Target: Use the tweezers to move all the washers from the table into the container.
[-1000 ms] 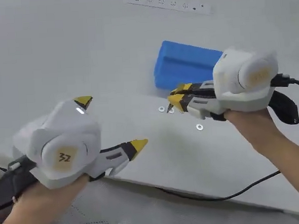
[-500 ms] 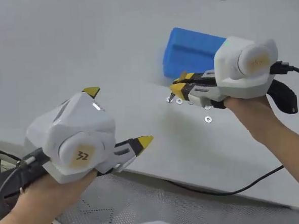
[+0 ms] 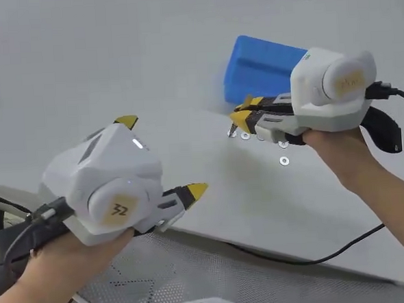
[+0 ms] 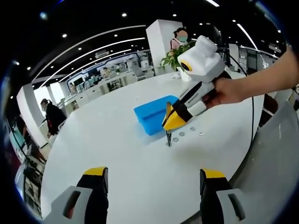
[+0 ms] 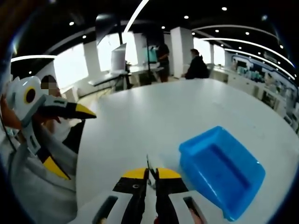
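Tabletop (image 3: 114, 61) washers (image 3: 284, 161) lie beside tweezers (image 4: 168, 138) in right gripper's (image 3: 244, 116) jaws.

Container (image 3: 259, 69) is smooth plastic; washers (image 3: 284, 161) probably metal.

The left hand (image 3: 68, 259) holds the left gripper (image 3: 161, 155) low and close in, jaws spread wide. The right hand (image 3: 334, 154) reaches the right gripper (image 3: 242, 115) farther out, jaws pinched on the tweezers (image 4: 168, 138).
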### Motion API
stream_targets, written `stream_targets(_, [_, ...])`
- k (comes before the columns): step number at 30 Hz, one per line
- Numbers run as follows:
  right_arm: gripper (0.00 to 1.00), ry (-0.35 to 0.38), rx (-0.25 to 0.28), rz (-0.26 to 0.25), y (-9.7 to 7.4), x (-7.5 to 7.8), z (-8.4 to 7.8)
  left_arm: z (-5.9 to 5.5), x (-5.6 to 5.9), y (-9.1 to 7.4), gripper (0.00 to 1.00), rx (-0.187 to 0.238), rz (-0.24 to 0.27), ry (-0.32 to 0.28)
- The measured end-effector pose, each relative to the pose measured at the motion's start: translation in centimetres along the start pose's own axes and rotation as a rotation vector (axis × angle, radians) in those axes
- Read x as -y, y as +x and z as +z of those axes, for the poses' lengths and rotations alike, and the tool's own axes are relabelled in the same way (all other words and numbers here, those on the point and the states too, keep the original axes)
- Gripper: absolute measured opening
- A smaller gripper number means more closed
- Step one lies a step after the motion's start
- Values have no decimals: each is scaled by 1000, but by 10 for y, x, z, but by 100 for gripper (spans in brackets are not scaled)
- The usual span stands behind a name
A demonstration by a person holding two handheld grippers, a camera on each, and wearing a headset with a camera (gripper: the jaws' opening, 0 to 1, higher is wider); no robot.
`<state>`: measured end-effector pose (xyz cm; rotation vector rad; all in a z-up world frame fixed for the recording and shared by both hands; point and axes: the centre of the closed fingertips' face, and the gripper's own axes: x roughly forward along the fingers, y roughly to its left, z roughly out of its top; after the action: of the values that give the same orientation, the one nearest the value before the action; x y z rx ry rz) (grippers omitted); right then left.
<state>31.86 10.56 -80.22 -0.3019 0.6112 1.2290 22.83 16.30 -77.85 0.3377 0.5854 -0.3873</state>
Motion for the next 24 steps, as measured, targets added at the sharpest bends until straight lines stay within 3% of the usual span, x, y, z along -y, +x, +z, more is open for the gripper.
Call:
stream_targets(7, [2, 4, -4, -17, 0, 0, -2, -1, 0, 0, 81, -5, 2, 17])
stream_targets(9, [2, -30, -21, -39, -1, 2, -2, -1, 0, 0, 82, -4, 5, 16])
stream_targets(16, [2, -12, -38, -30, 0, -1, -1, 0, 0, 0, 85, 7, 1, 3])
stream_targets(24, [2, -14, 6, -14, -16, -10, 18, 1, -1, 1, 88, 10, 10, 5])
